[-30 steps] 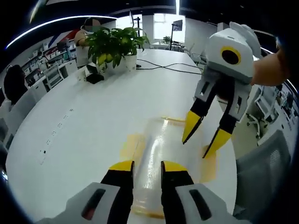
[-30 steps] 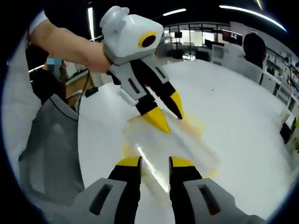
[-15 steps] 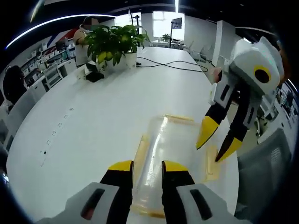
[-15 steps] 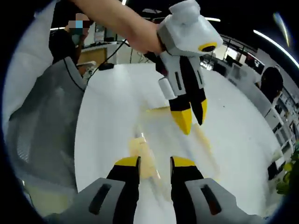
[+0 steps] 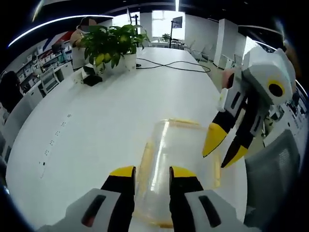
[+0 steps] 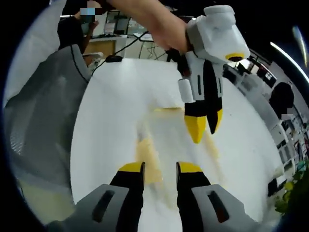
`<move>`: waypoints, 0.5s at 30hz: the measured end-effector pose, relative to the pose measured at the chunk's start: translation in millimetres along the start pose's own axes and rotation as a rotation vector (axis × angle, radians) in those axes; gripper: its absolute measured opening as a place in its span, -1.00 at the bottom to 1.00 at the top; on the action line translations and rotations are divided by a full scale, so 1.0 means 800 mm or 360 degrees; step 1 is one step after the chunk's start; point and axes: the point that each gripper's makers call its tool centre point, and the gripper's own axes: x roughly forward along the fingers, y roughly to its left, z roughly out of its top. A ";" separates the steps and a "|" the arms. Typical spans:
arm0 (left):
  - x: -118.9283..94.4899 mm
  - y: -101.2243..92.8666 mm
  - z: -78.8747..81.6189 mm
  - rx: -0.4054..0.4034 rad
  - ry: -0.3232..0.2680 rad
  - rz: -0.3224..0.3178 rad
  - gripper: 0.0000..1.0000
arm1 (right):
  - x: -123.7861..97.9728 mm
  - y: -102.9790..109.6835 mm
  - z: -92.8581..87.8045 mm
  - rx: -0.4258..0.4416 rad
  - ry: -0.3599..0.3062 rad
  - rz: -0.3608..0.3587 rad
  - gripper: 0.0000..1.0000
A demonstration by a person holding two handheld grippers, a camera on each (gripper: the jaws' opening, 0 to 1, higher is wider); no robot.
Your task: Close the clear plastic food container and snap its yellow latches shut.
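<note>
Light, slick, slightly flexible clear box on white table; best pressed at yellow latches, both grippers gaping, holding nothing.

Clear container, yellow latches

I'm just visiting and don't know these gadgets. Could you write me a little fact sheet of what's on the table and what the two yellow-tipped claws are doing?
surface: white table
main item: clear plastic container, yellow latches along its sides
left gripper: jaws slightly apart, over the container's near end, holding nothing
right gripper: above the container's right side, jaws apart, empty
side latch: yellow latch, blurred
background: potted plant, black cable, grey chair
</note>
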 end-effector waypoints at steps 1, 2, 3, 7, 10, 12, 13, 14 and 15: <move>0.001 0.000 0.000 -0.0001 0.0001 -0.0008 -0.58 | 0.001 -0.001 0.000 -0.0035 0.0010 -0.0016 -0.55; 0.002 0.001 0.001 -0.0010 0.0004 -0.0018 -0.56 | 0.001 -0.002 -0.001 -0.0061 0.0023 -0.0028 -0.56; 0.002 0.002 0.001 -0.0015 0.0003 -0.0024 -0.55 | 0.002 -0.001 -0.002 -0.0090 0.0031 -0.0030 -0.56; 0.006 0.001 0.002 -0.0033 0.0011 -0.0084 -0.54 | 0.006 0.003 -0.001 -0.0154 0.0046 -0.0021 -0.56; 0.009 0.000 0.002 -0.0067 0.0023 -0.0129 -0.54 | 0.008 0.000 0.000 -0.0196 0.0057 -0.0036 -0.59; 0.011 0.000 0.003 -0.0081 0.0031 -0.0161 -0.53 | 0.010 0.000 0.001 -0.0218 0.0064 -0.0039 -0.56; 0.012 -0.003 0.002 -0.0108 0.0041 -0.0198 -0.55 | 0.011 0.000 0.001 -0.0233 0.0066 -0.0040 -0.55; 0.013 -0.006 0.001 -0.0145 0.0053 -0.0239 -0.55 | 0.012 0.001 0.001 -0.0259 0.0071 -0.0043 -0.55; 0.014 -0.006 0.000 -0.0195 0.0072 -0.0265 -0.55 | 0.013 0.001 0.002 -0.0269 0.0072 -0.0045 -0.54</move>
